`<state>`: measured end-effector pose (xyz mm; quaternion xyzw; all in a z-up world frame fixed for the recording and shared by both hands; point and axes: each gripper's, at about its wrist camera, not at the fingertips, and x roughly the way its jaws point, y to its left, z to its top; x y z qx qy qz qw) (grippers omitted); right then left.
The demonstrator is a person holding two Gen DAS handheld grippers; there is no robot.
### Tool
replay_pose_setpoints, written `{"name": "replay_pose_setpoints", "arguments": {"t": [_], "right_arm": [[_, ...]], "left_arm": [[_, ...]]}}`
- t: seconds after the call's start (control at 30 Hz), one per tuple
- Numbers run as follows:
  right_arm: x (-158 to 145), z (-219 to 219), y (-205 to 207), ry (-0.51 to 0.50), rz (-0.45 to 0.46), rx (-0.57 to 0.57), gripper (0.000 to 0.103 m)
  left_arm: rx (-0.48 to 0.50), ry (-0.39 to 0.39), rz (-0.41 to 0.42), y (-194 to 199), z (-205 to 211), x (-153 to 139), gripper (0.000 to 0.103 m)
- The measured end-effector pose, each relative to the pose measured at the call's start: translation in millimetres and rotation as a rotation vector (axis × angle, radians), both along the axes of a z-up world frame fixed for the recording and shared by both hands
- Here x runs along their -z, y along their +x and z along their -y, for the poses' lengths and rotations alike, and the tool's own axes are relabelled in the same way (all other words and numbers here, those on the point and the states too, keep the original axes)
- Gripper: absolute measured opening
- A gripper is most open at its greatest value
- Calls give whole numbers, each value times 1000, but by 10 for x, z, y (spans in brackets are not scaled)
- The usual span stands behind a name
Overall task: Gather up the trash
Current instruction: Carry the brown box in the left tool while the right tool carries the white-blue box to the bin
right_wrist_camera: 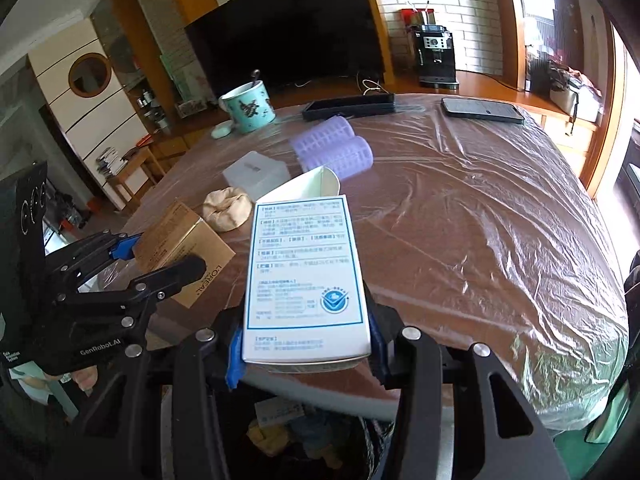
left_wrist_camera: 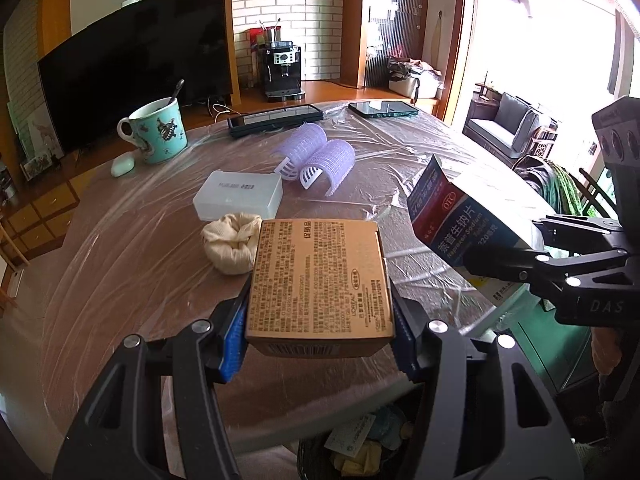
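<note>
Both tools are matte black plastic linkages with triangular cut-outs and silver round rivets at the joints. Blue ribbed pads line the left tool [left_wrist_camera: 320, 322] and right tool [right_wrist_camera: 306, 344]. White lettering reads "GenRobot.AI" on the left tool's body.

left gripper [left_wrist_camera: 320, 344] and right gripper [right_wrist_camera: 306, 354] angled downward side by side, jaws clamped.
</note>
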<state>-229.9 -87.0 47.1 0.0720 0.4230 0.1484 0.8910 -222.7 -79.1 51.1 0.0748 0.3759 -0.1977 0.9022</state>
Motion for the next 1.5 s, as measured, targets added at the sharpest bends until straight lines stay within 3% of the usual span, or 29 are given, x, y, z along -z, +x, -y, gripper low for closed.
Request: {"name": "replay_pose_setpoints", "arguments": {"t": [0.63,1.5], "right_arm": [[13,-82,-430,-1,-15,-75,47],[222,-185,-864,-48,-83,-154,46]], "left_arm": [[34,-10,-6,-418,-41,-49,59],[82,51,-76,-823,-15,217,59]]}}
